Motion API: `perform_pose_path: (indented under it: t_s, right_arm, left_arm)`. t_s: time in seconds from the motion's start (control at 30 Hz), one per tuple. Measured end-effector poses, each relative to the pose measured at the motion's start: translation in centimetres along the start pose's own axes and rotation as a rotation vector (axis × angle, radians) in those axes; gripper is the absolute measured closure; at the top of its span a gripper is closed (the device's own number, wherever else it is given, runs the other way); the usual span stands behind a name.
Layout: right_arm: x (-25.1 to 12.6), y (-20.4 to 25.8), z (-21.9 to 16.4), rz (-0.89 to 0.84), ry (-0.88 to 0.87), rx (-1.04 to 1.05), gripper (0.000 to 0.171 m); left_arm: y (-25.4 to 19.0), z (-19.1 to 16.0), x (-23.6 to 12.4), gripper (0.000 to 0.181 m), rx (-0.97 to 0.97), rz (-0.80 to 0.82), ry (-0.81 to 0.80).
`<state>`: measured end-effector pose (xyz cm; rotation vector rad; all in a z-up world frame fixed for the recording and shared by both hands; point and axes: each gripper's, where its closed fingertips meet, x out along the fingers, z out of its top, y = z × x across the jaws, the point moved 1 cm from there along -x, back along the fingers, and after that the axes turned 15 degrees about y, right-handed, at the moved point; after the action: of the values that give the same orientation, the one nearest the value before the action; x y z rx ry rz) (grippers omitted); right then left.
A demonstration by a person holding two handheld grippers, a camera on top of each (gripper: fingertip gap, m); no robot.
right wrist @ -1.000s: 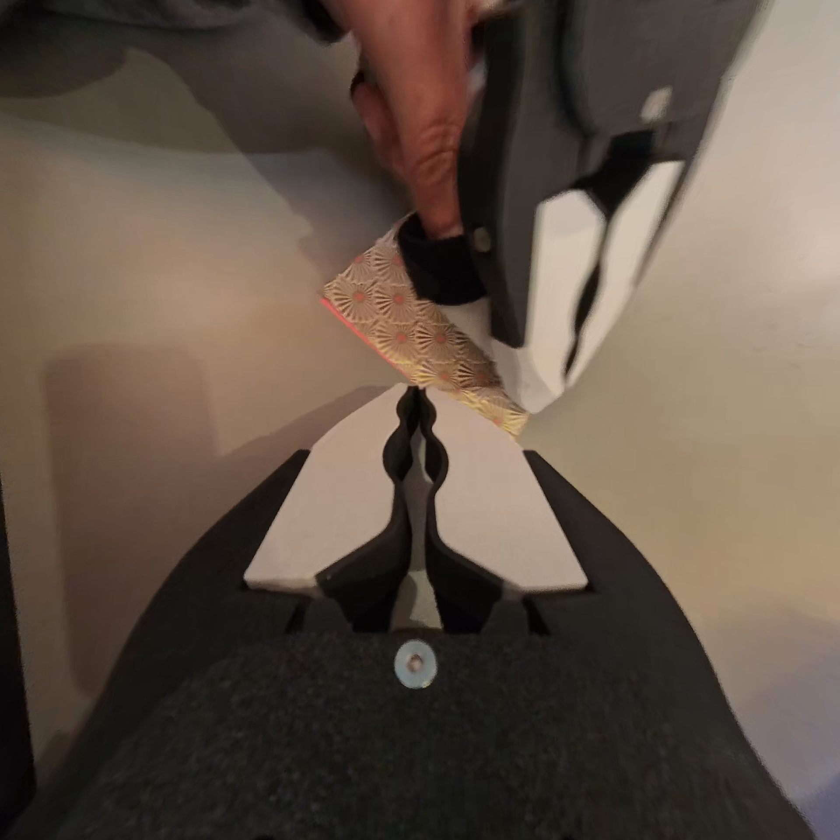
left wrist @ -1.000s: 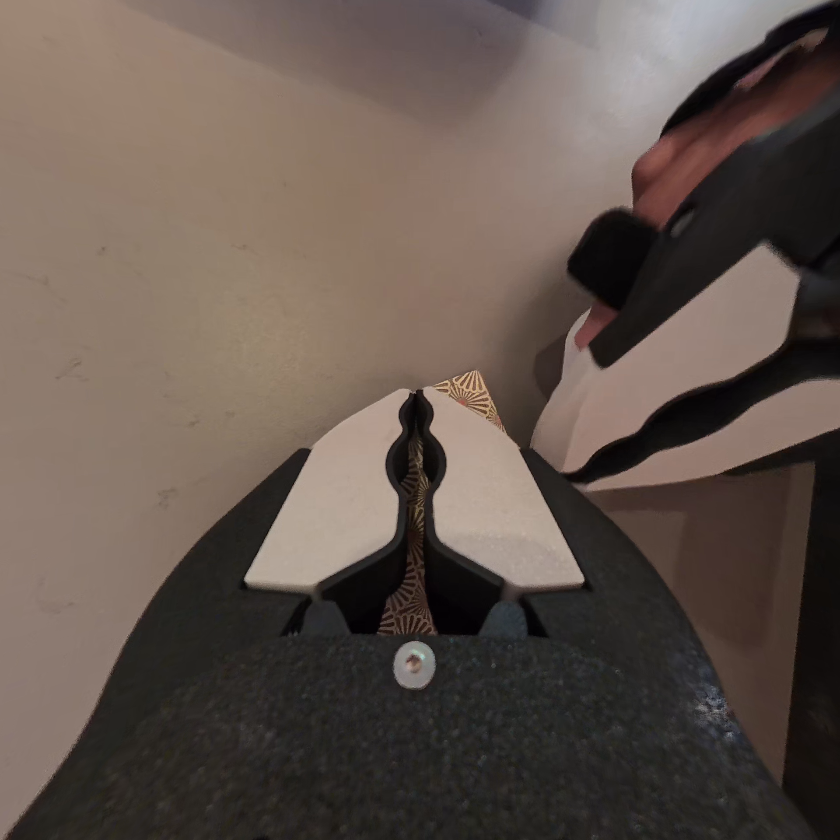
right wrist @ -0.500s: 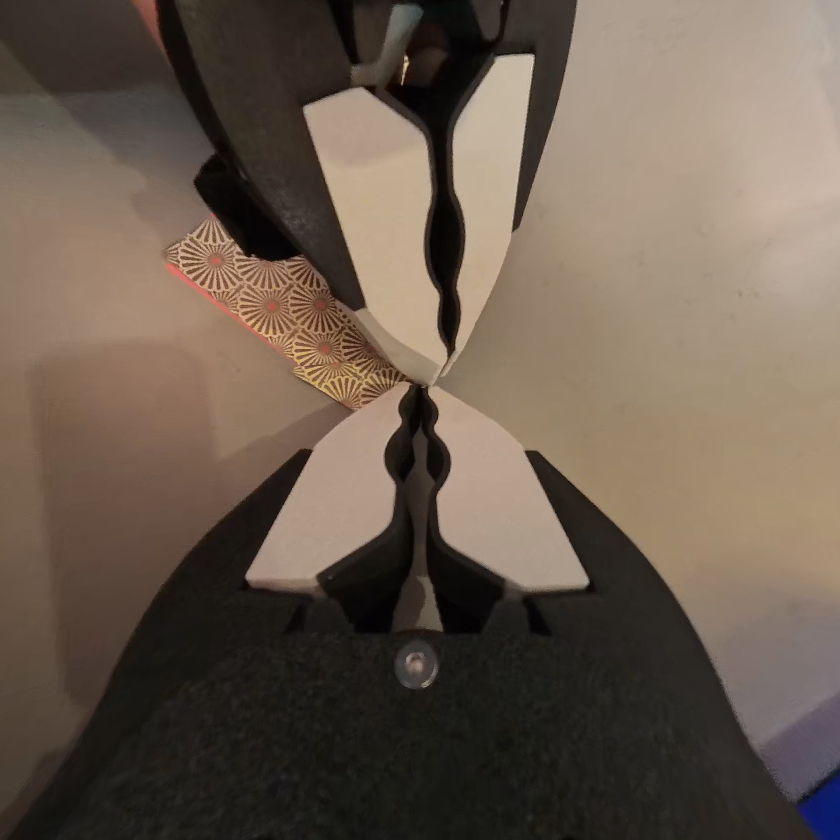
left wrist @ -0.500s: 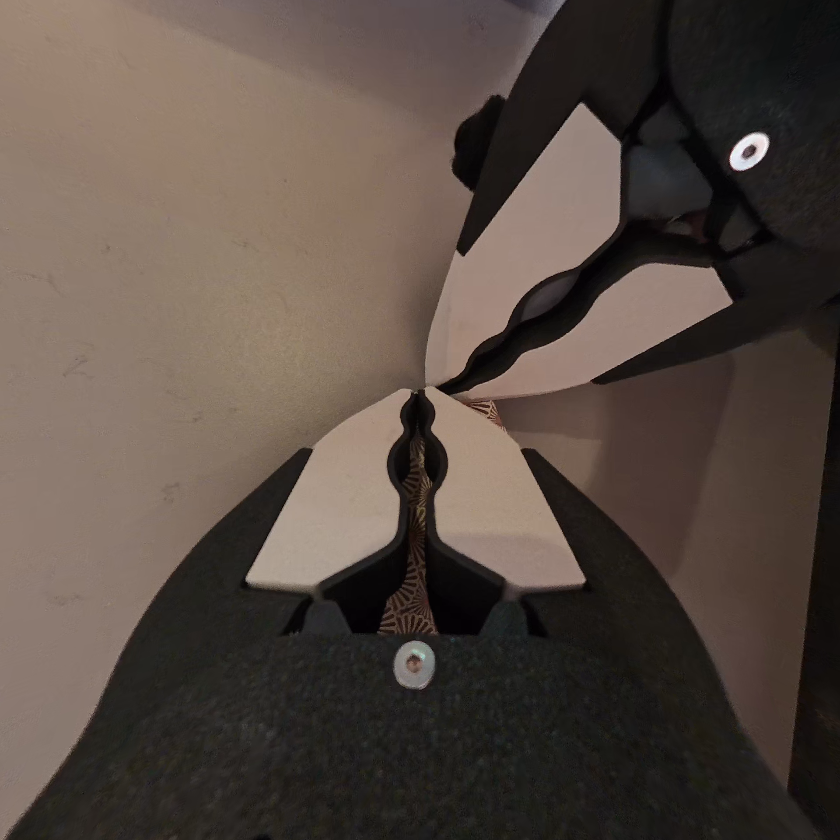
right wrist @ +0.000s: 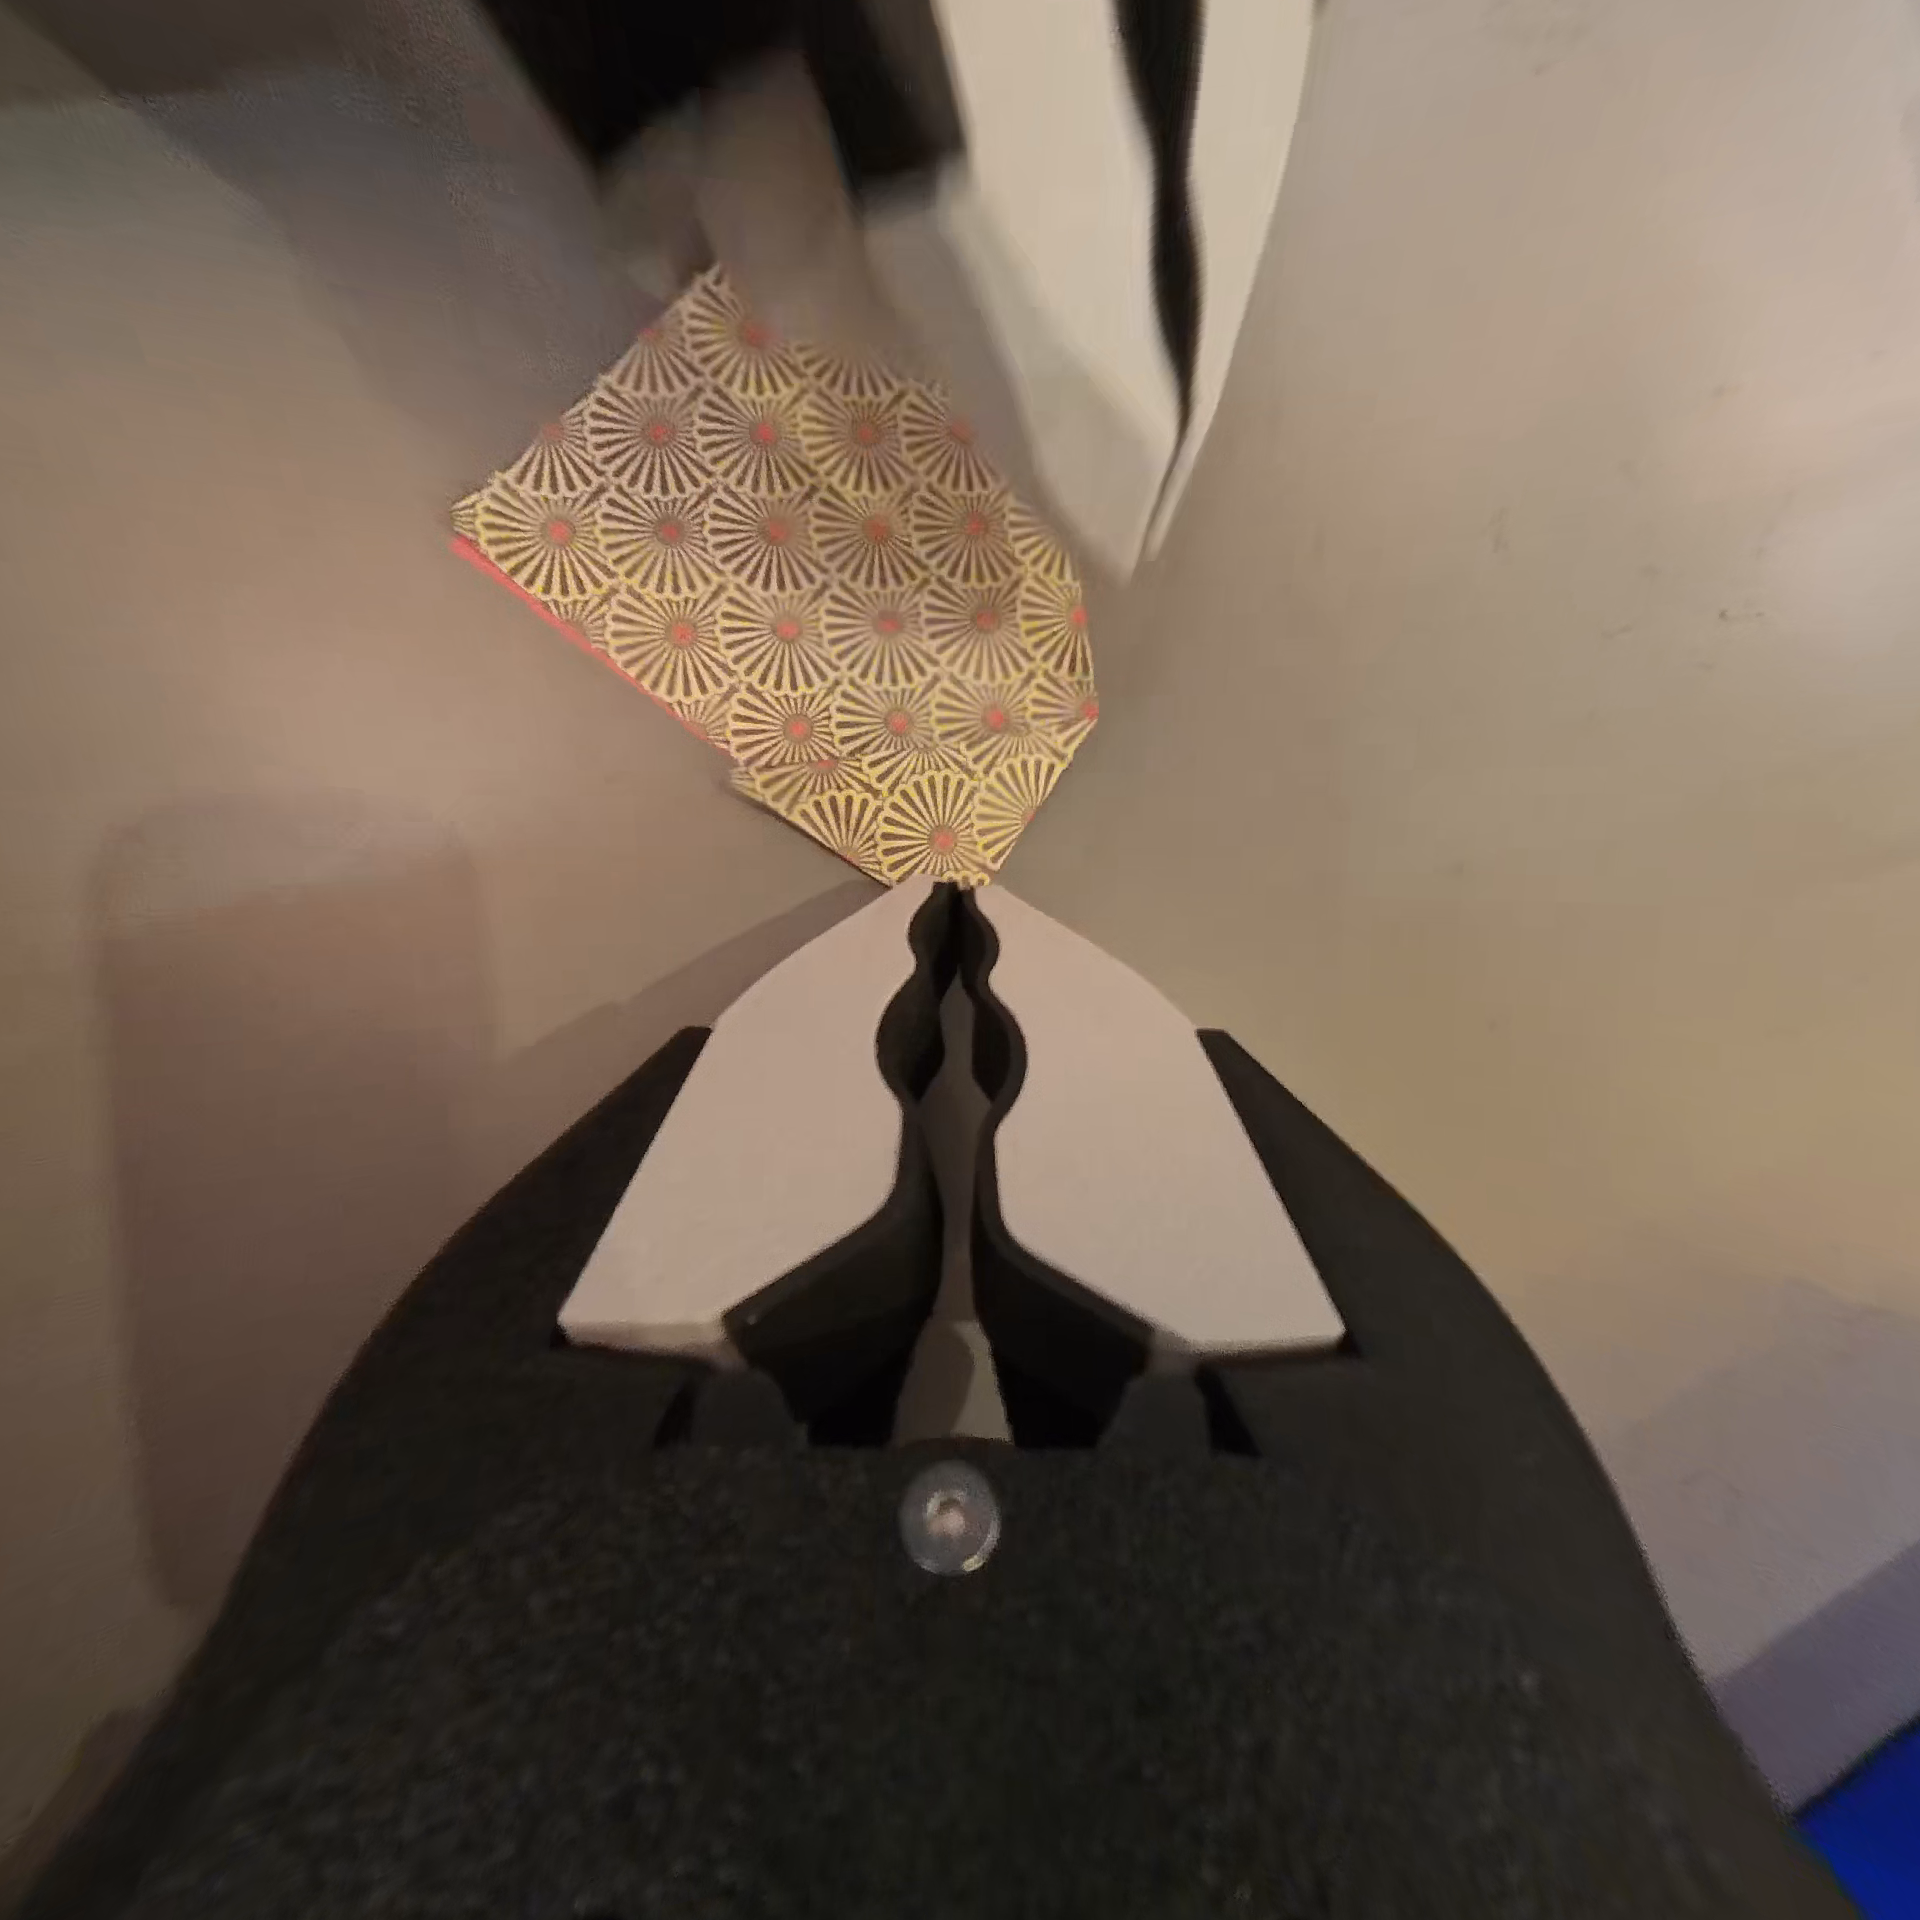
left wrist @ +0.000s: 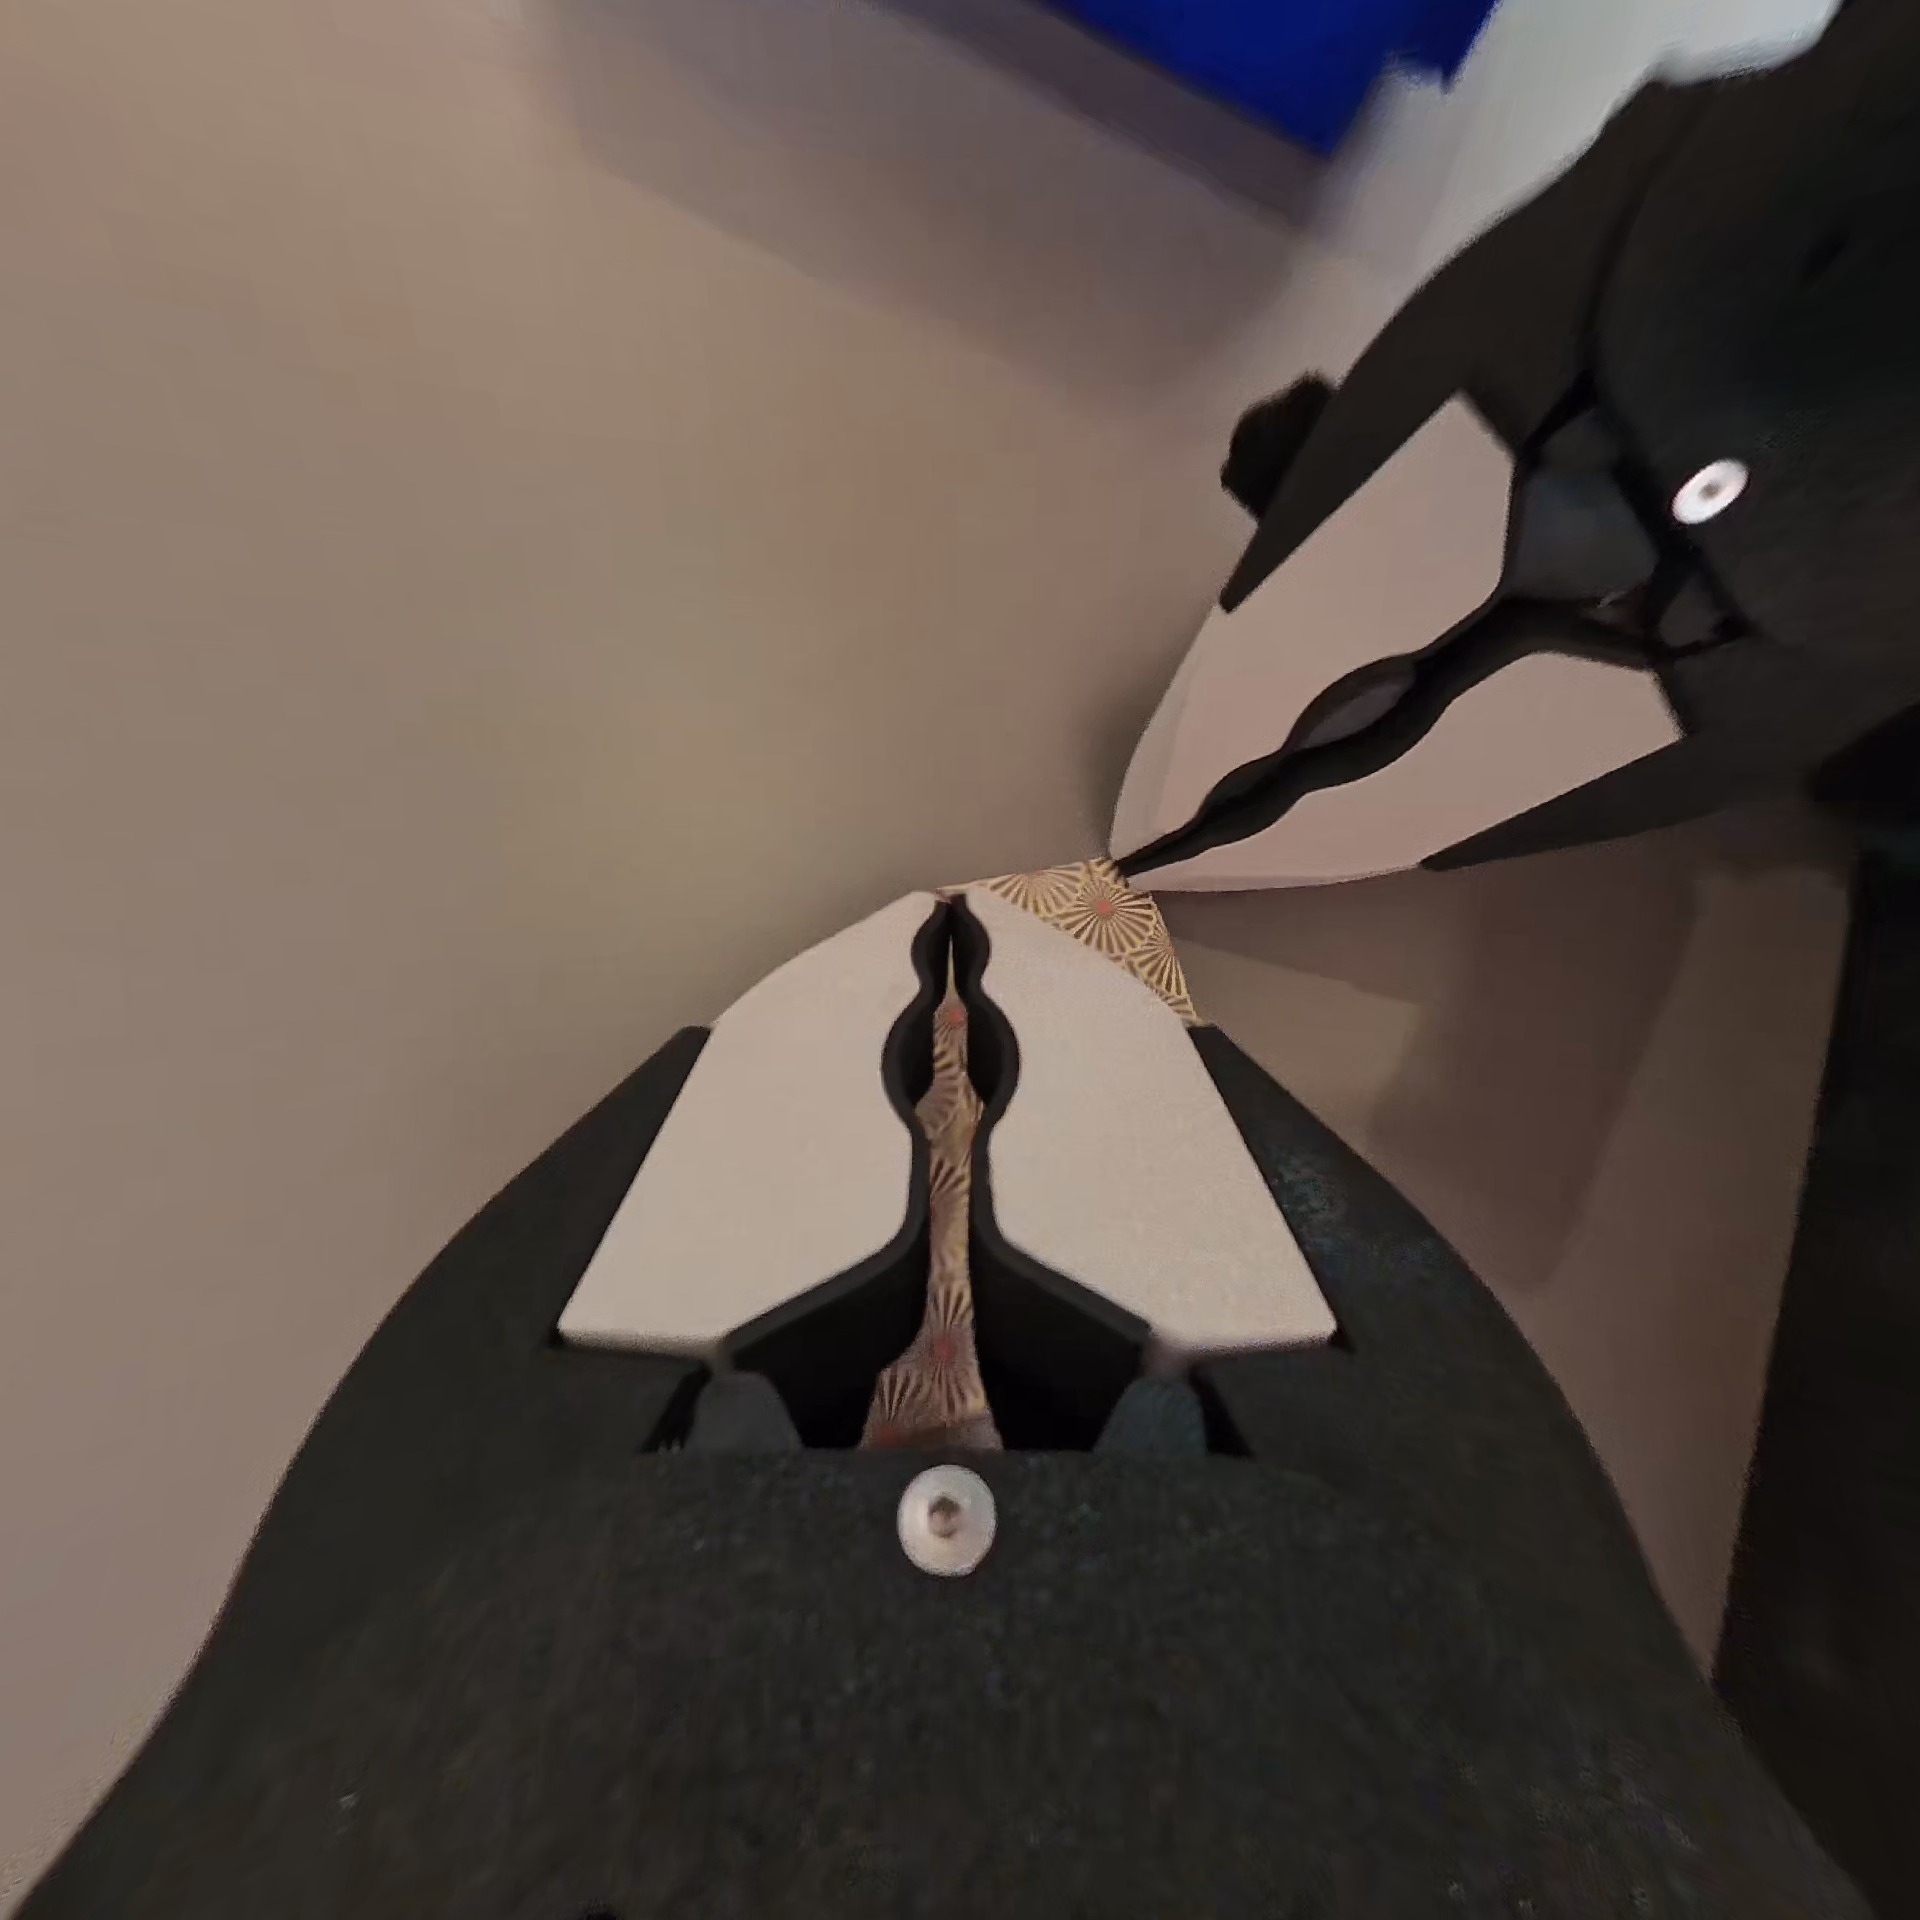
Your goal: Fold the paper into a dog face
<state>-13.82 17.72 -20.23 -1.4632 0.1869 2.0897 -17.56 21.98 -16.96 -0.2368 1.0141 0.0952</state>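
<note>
The paper is folded, with a gold and brown fan pattern and a pink edge, and is held above the beige table. My left gripper is shut on it; the paper shows between its jaws and sticks out past the tip to the right. My right gripper is shut, with its tips pinching the paper's lower corner. In the left wrist view the right gripper comes in from the upper right and meets the paper's corner. In the right wrist view the left gripper is blurred at the top and hides the paper's upper part.
A blue thing lies at the table's far edge and also shows in the right wrist view's lower right corner. A dark upright edge stands at the right of the left wrist view. The left gripper's tips are roughly 6 cm from the right gripper's.
The right gripper has swung in to the paper and its tips now pinch the corner. The two grippers have drawn a little apart, so more paper shows between them.
</note>
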Motion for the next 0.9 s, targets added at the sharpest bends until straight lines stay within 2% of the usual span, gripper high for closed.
perform_pose_path:
  t_s: [0.13, 0.27, 0.43, 0.57, 0.8, 0.9]
  right_arm:
    - [-2.6, -1.2, 1.3, 0.000, -0.152, 0.039, 0.171]
    - [-4.4, -1.6, 1.5, 0.039, -0.206, 0.072, 0.171]
    - [-3.3, 0.2, 2.6, 0.083, -0.184, 0.035, 0.171]
    - [-2.0, 0.7, 3.1, 0.103, -0.160, 0.051, 0.171]
    - [0.2, 1.0, 1.5, 0.149, -0.049, 0.071, 0.171]
    - [-0.1, 1.0, 0.4, 0.165, -0.015, 0.036, 0.171]
  left_arm:
    - [1.8, -2.9, -4.1, 0.176, -0.041, 0.170, 0.001]
    - [2.8, -6.6, -5.0, 0.166, -0.075, 0.304, 0.062]
    - [4.4, -8.9, -4.5, 0.154, -0.168, 0.310, 0.092]
    - [5.5, -9.0, -4.8, 0.148, -0.217, 0.300, 0.071]
    - [5.7, -9.4, -4.7, 0.146, -0.294, 0.231, 0.019]
    - [4.6, -9.3, -4.8, 0.146, -0.307, 0.191, -0.004]
